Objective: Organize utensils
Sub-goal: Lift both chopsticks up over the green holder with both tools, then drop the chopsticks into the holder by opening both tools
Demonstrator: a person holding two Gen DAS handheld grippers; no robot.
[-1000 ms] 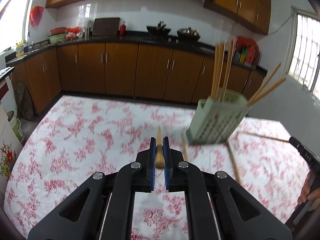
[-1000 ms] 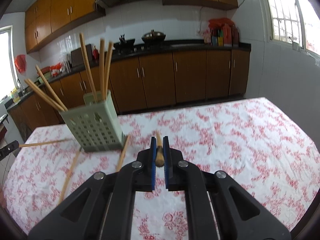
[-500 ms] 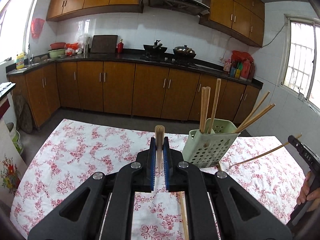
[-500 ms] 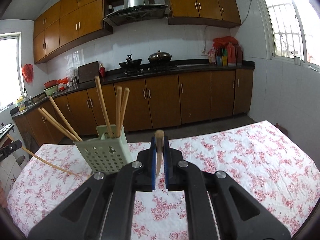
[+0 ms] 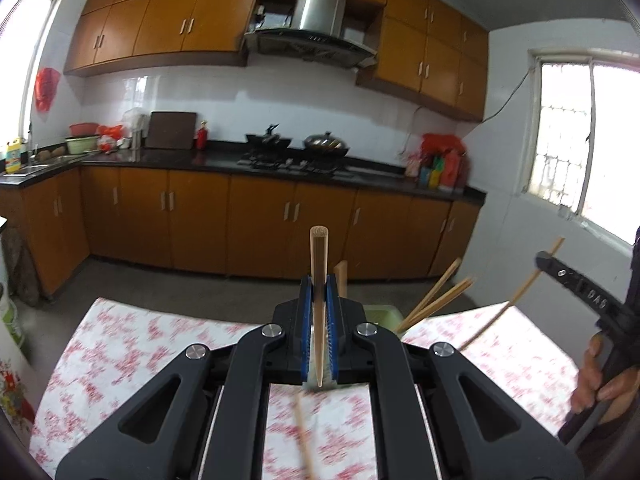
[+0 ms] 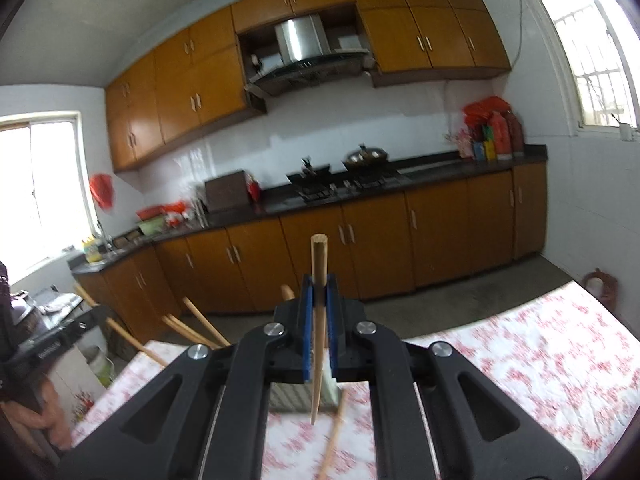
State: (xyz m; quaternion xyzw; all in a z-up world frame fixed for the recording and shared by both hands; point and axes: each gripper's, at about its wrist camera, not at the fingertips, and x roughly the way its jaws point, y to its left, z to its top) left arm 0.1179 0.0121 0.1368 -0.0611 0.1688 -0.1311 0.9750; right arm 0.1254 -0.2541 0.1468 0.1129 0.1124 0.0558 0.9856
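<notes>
Wooden and pale, one chopstick (image 5: 319, 304) stands nearly upright in the middle of the left wrist view, pinched between the blue pads of the left tongs (image 5: 319, 292), which are closed tight on it; its blunt end rises above the pads and its tapered tip hangs below them. Behind the tongs, the rim of a green holder (image 5: 382, 314) peeks out at centre right, with more chopsticks (image 5: 438, 300) leaning out of it toward the right. Another chopstick (image 5: 304, 440) lies blurred on the flowered worktop (image 5: 120, 360) at the bottom centre.

From the right wrist view, the right tongs (image 6: 319, 300) are likewise clamped shut on a second chopstick (image 6: 318, 320), upright at frame centre, tip pointing down over the worktop (image 6: 540, 360). The holder (image 6: 300, 398) sits just behind and below these tongs, mostly hidden. A loose chopstick (image 6: 334, 440) lies on the cloth at the bottom centre.
</notes>
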